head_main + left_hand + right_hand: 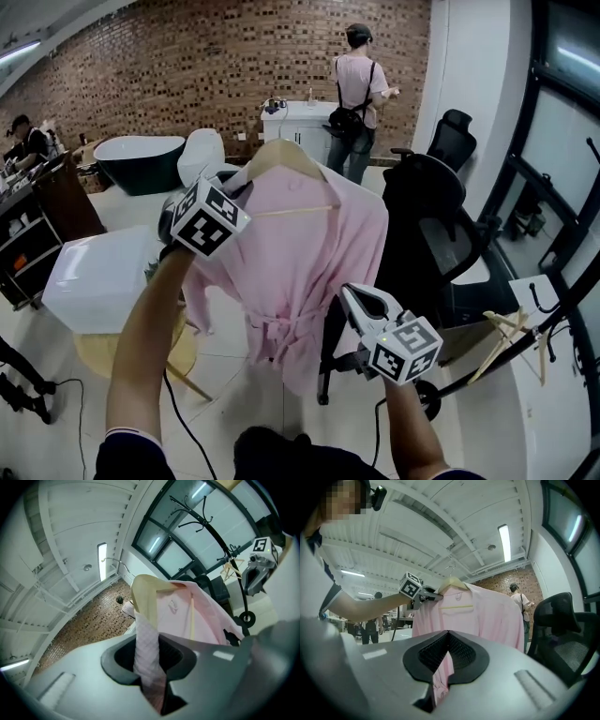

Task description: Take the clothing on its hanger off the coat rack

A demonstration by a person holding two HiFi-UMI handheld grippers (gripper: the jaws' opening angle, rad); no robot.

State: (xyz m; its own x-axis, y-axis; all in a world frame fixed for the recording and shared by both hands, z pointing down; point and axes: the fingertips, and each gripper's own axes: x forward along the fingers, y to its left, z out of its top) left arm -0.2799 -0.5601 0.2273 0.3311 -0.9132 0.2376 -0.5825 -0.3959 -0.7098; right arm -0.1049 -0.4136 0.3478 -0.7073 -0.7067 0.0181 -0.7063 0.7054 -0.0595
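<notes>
Up in the air, well apart from the coat rack (213,531), a pink robe (309,253) hangs lengthwise downward from its wooden hanger (281,155). The hanger's bar runs roughly level, and the robe's tied front faces the person. The left gripper (149,660) is clamped on the robe's fabric at the hanger's shoulder. The right gripper (446,639) sits lower, by the robe's edge, its jaws together at the tips and holding nothing.

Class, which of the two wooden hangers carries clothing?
The hanger at the left tongs, wearing the pink robe; the other hanger hangs bare on the black coat rack.
</notes>
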